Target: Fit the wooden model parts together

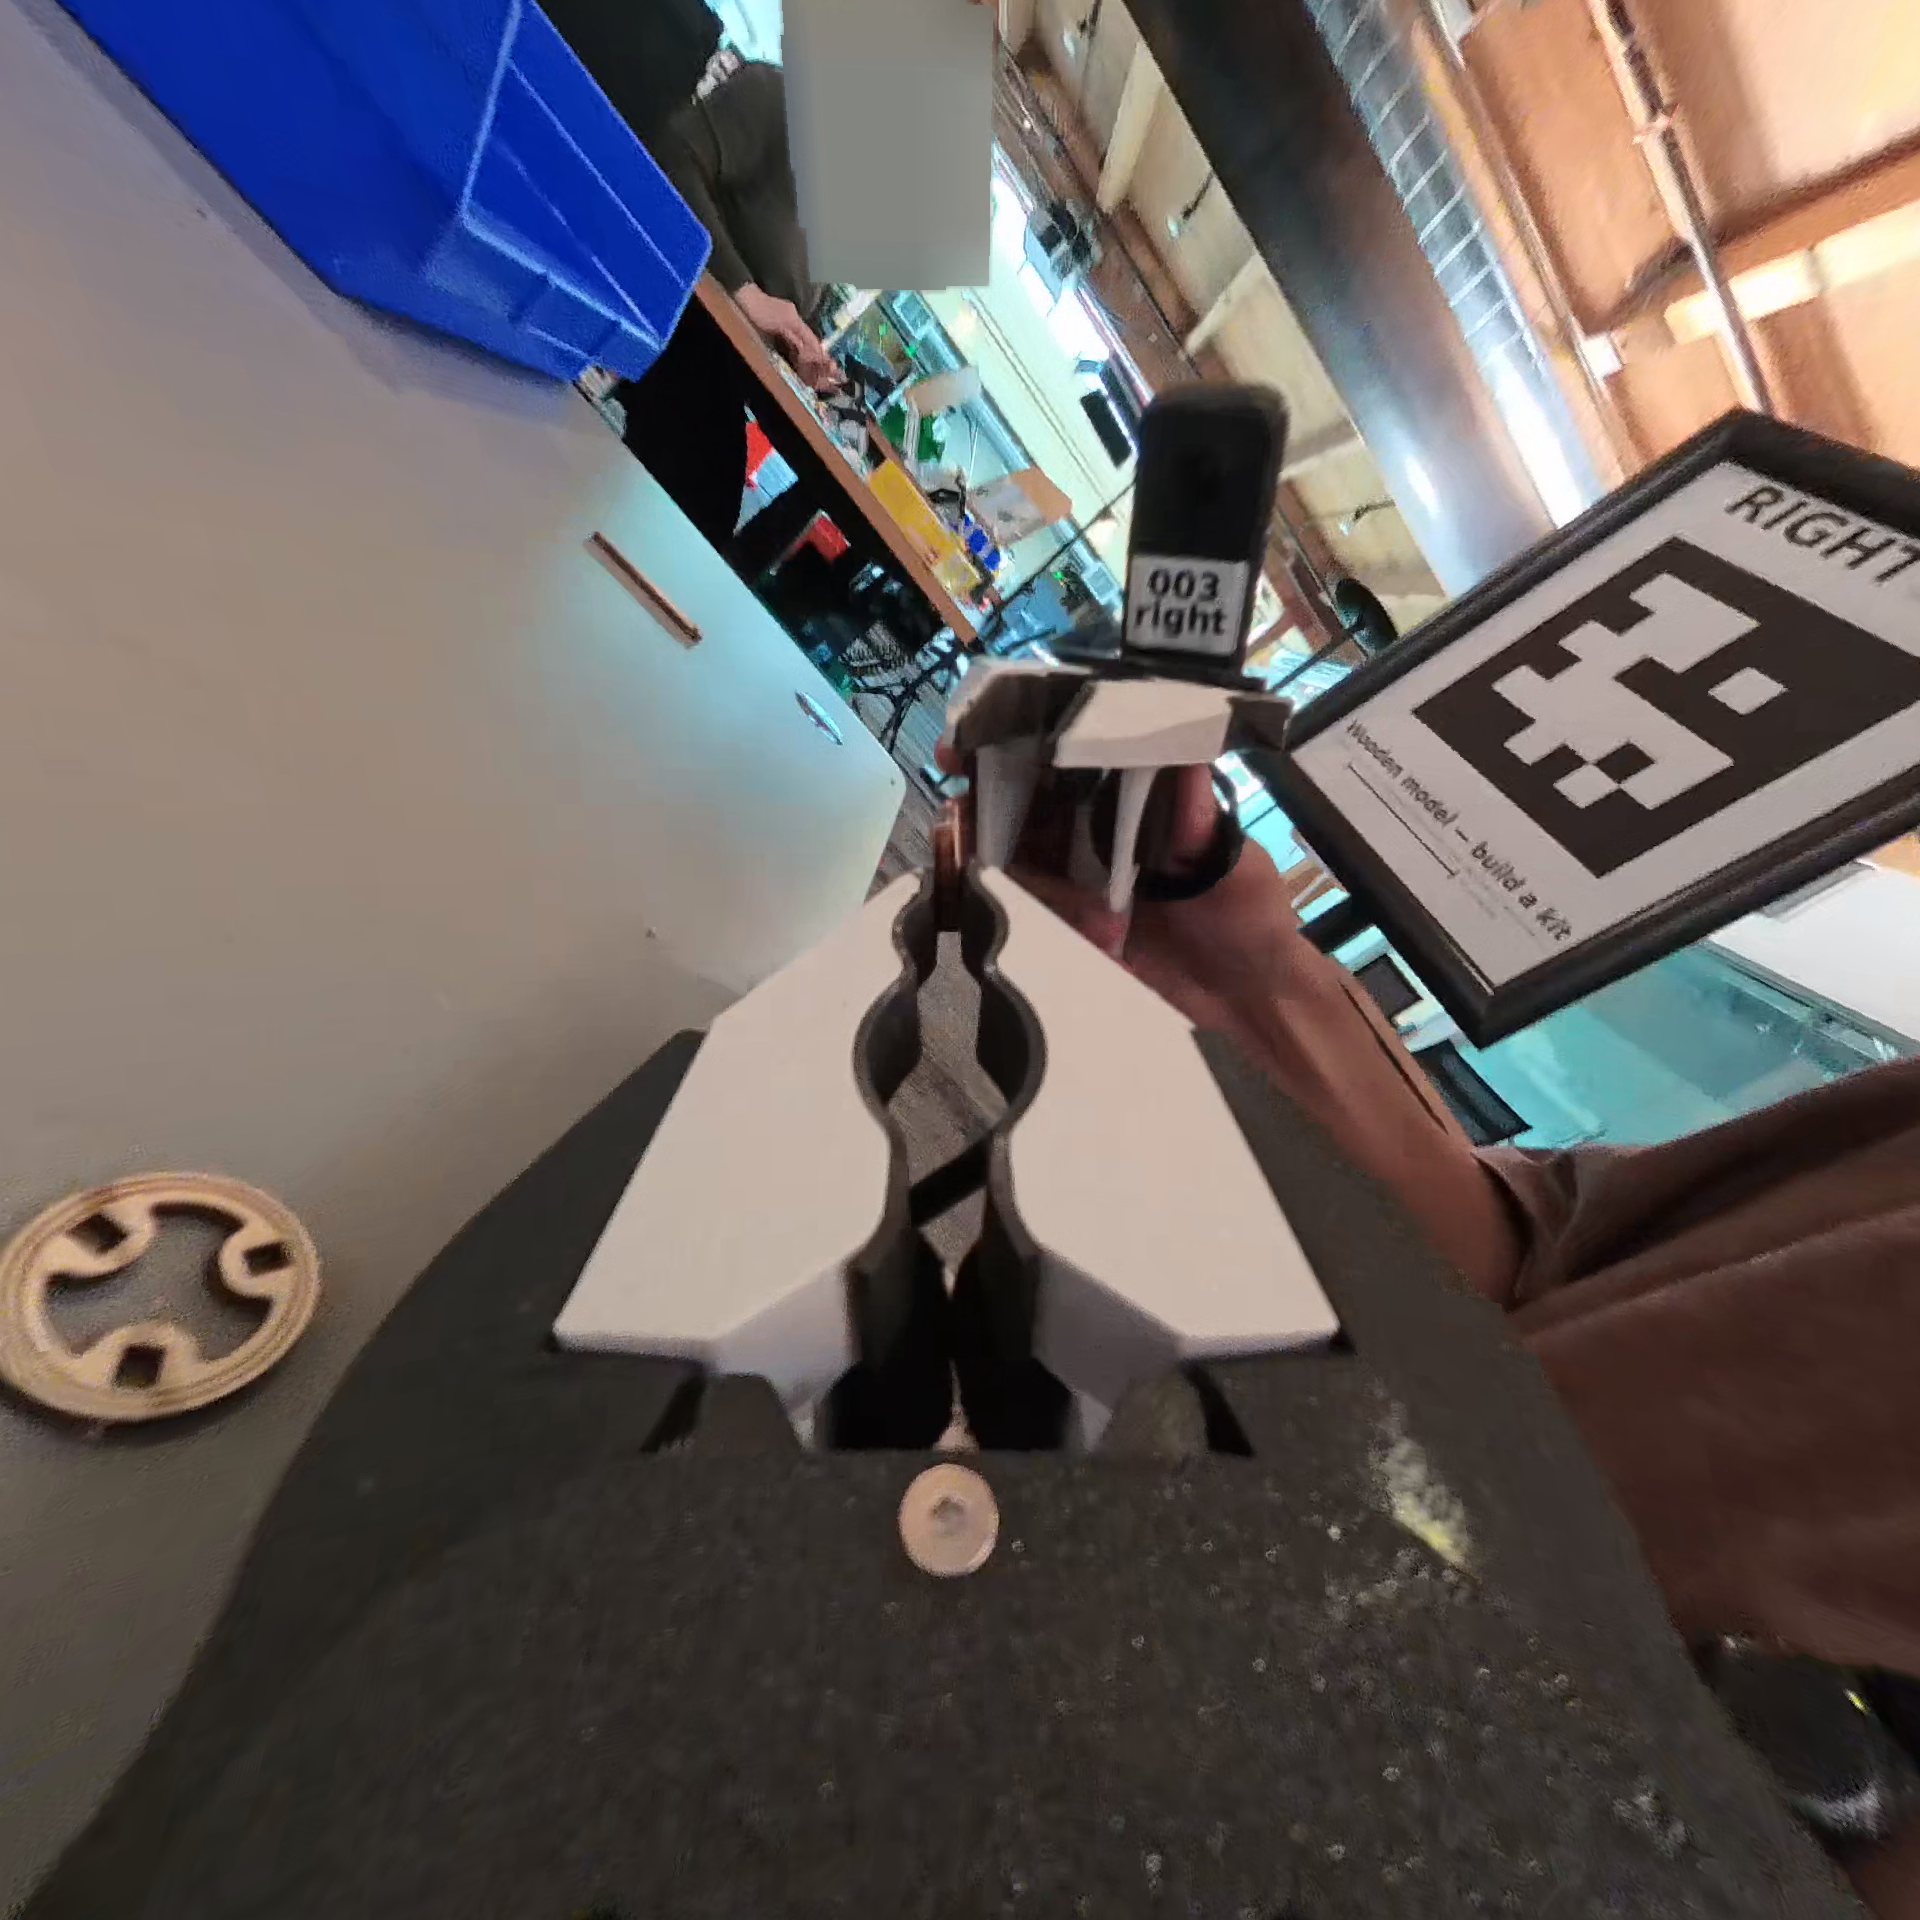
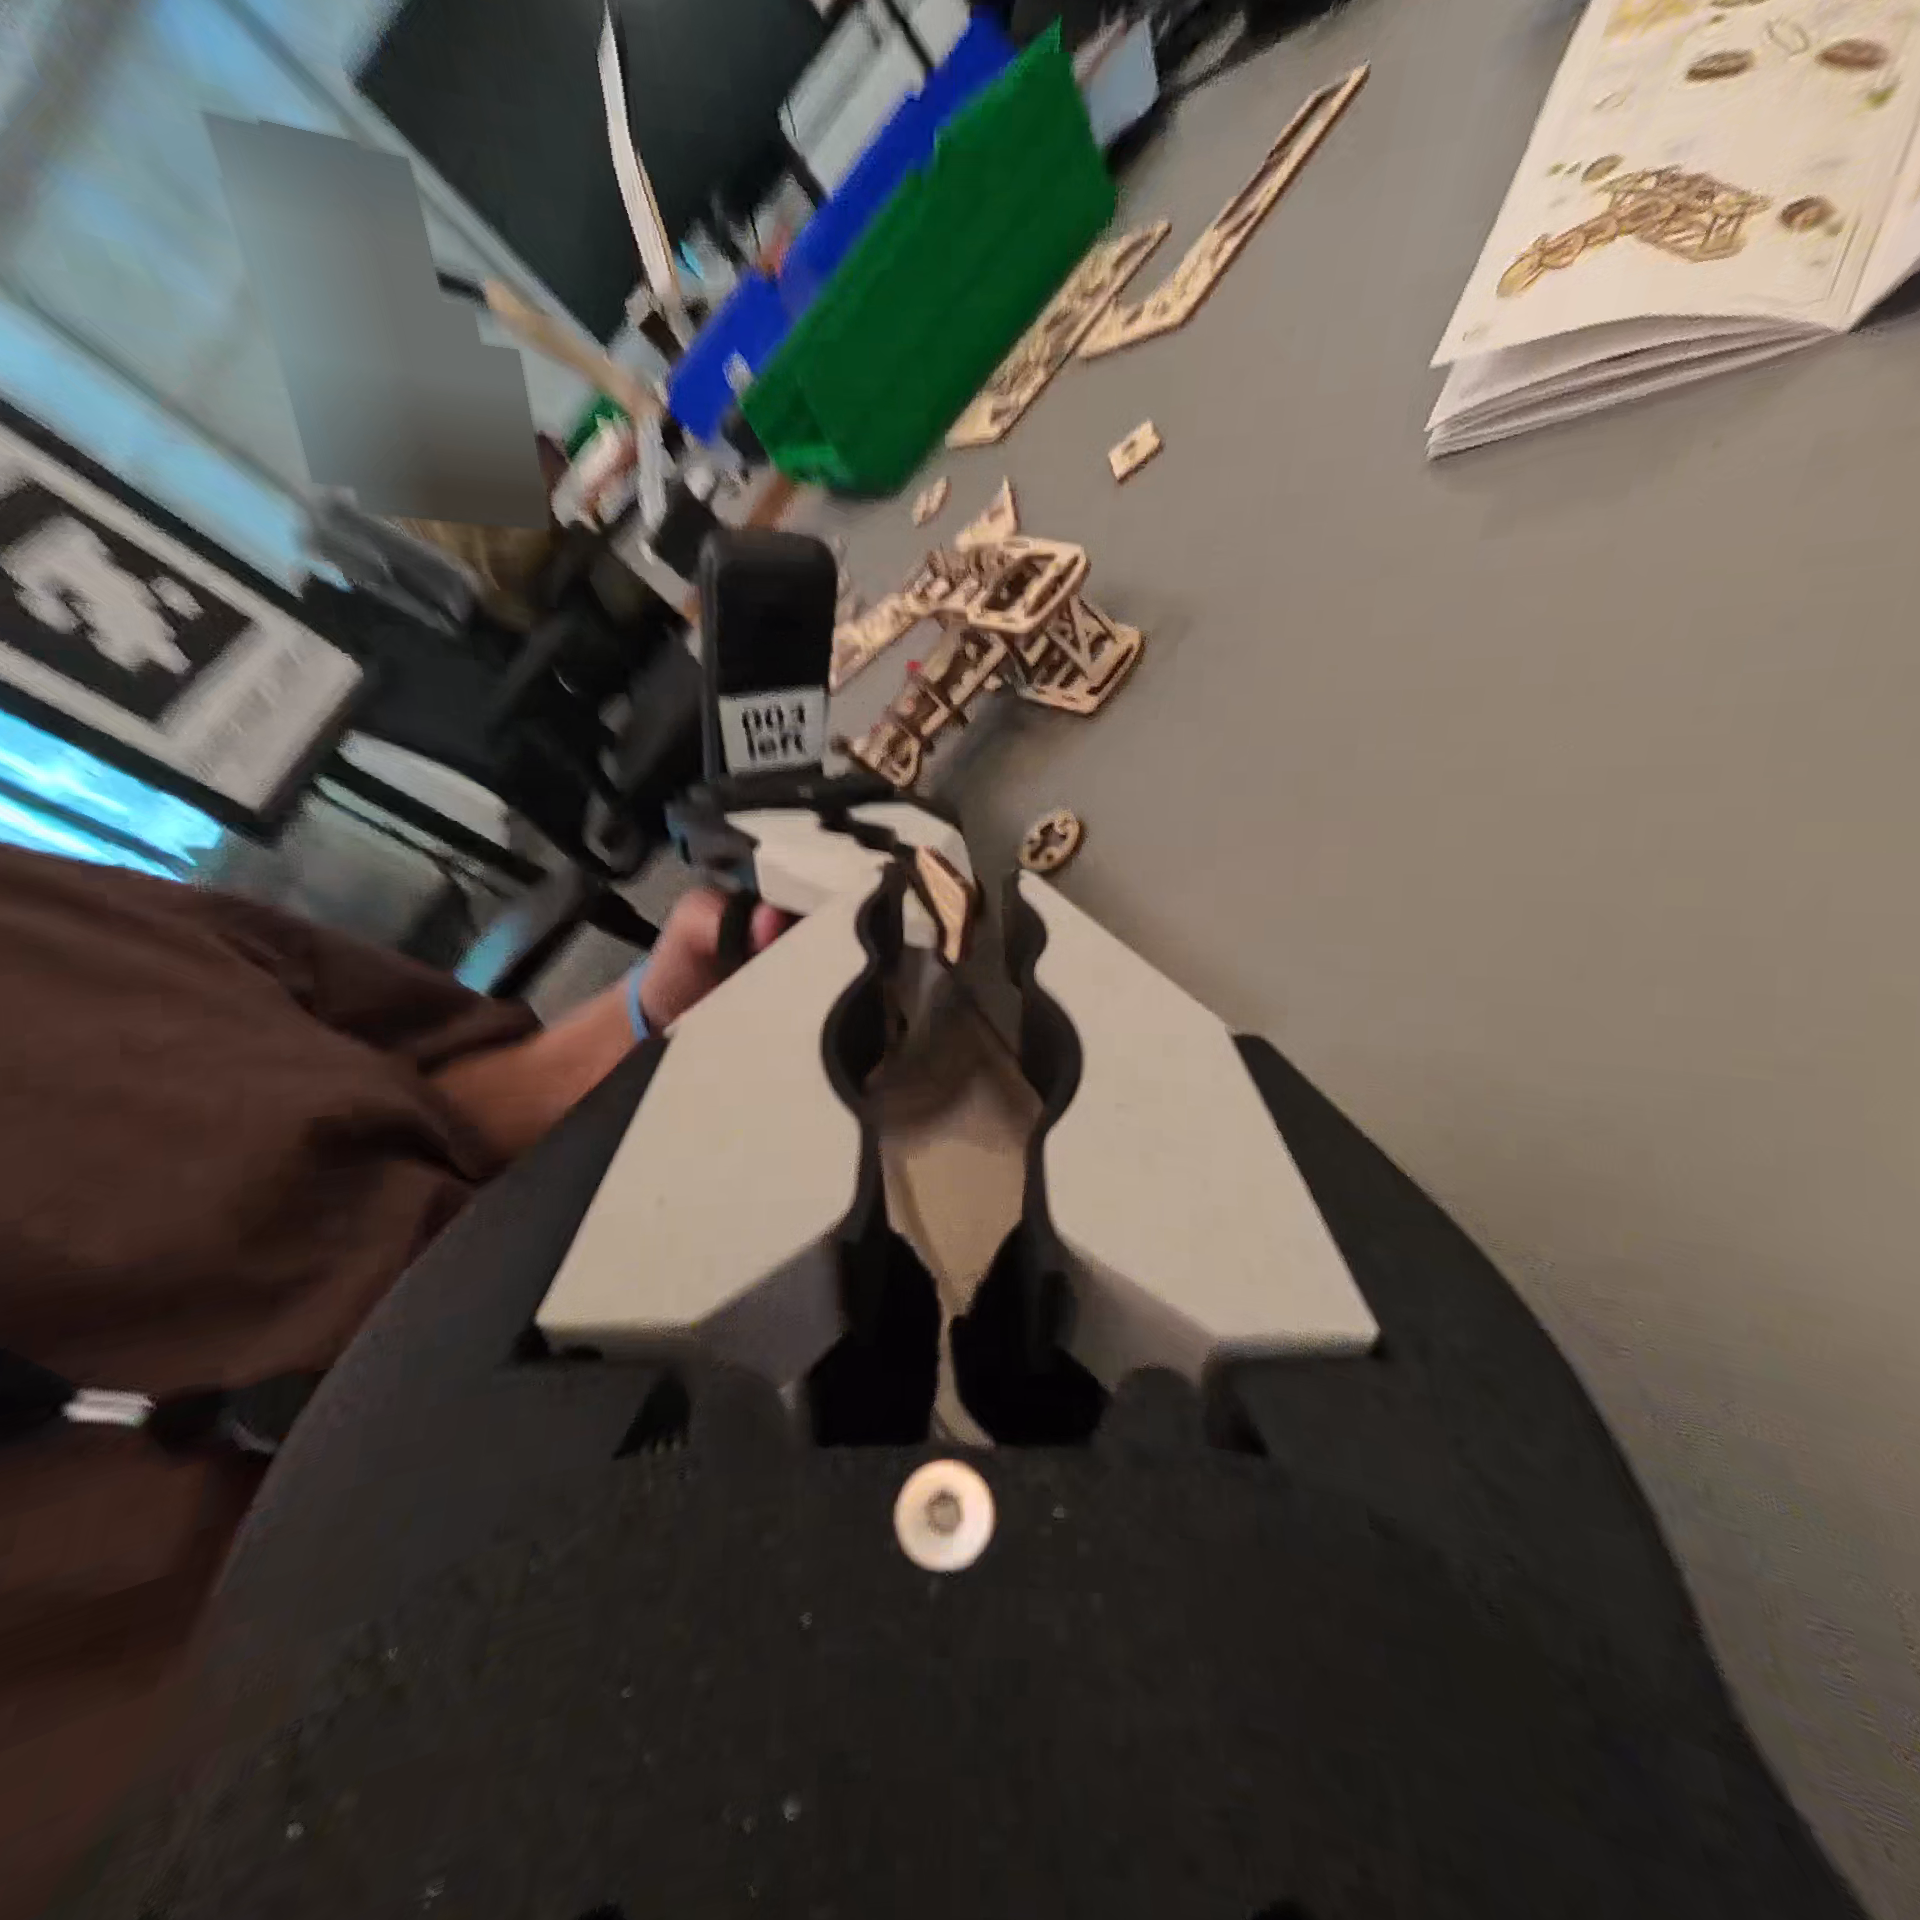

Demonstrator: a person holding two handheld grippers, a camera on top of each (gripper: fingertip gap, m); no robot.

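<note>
Above grey table (image 2: 1455, 831), left gripper (image 1: 948, 894) pinches thin wooden piece (image 2: 943, 902); right gripper (image 2: 948, 914) fingers spread around it; wooden ring (image 1: 156, 1294) lies nearby

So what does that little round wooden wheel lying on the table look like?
The round wooden wheel is a flat, pale plywood ring with a cross-shaped hub inside, curved cut-outs between its spokes and small square holes. Its edge shows thin layers. It lies flat on the grey table, alone, with nothing touching it, to the left of the left hand-held gripper.
</note>
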